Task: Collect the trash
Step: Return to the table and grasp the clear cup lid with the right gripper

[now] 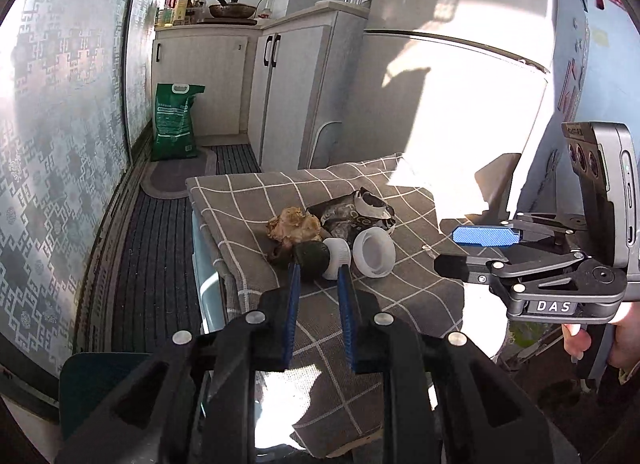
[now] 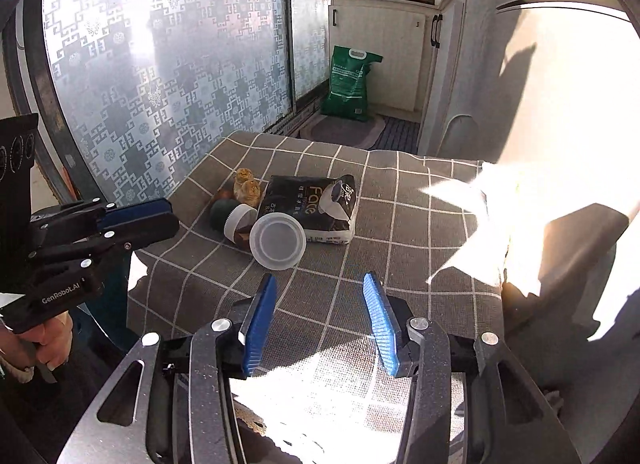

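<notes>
A small pile of trash lies on a grey checked cloth (image 1: 248,199) over a table. It holds a dark green bottle with a white cap (image 1: 320,258), a clear plastic cup (image 1: 374,252) on its side, a black tissue pack (image 1: 352,211) and crumpled brown paper (image 1: 296,223). My left gripper (image 1: 320,268) is open, its tips on either side of the green bottle. My right gripper (image 2: 320,284) is open and empty, a little short of the cup (image 2: 278,240). The tissue pack (image 2: 316,203), the bottle (image 2: 230,215) and the paper (image 2: 246,187) lie behind it.
A frosted patterned glass door (image 2: 160,63) runs along the left. A green sack (image 1: 176,119) stands on the floor mat by white cabinets (image 1: 280,83). A white fridge (image 1: 460,103) stands behind the table. Strong sunlight washes out the table's right side.
</notes>
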`<control>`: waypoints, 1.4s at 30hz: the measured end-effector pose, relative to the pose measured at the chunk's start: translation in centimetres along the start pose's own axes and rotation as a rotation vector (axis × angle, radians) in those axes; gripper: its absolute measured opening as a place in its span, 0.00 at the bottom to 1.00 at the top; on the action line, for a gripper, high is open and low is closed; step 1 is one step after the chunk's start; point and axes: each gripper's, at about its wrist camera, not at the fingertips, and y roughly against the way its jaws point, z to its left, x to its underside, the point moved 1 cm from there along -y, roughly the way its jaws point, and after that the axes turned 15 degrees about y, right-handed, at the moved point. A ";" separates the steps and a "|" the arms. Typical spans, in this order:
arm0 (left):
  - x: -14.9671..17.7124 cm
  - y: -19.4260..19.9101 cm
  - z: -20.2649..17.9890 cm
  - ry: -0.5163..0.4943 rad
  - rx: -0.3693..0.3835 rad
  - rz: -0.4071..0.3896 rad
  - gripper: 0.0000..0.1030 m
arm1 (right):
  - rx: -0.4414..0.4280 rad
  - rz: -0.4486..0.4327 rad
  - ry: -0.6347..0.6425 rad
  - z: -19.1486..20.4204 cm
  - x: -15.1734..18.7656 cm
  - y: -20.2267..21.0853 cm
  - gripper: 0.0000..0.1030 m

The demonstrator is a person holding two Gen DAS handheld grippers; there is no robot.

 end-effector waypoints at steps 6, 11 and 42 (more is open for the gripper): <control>-0.4 -3.0 0.1 0.039 -0.047 0.047 0.21 | -0.031 -0.018 -0.023 -0.9 0.9 0.3 0.44; -0.6 -4.2 0.6 0.071 -0.059 0.059 0.30 | -0.063 -0.019 -0.027 -1.3 1.2 0.2 0.44; -1.6 -4.6 1.1 0.064 0.023 0.070 0.26 | -0.085 0.013 0.005 -0.1 -0.2 -3.2 0.53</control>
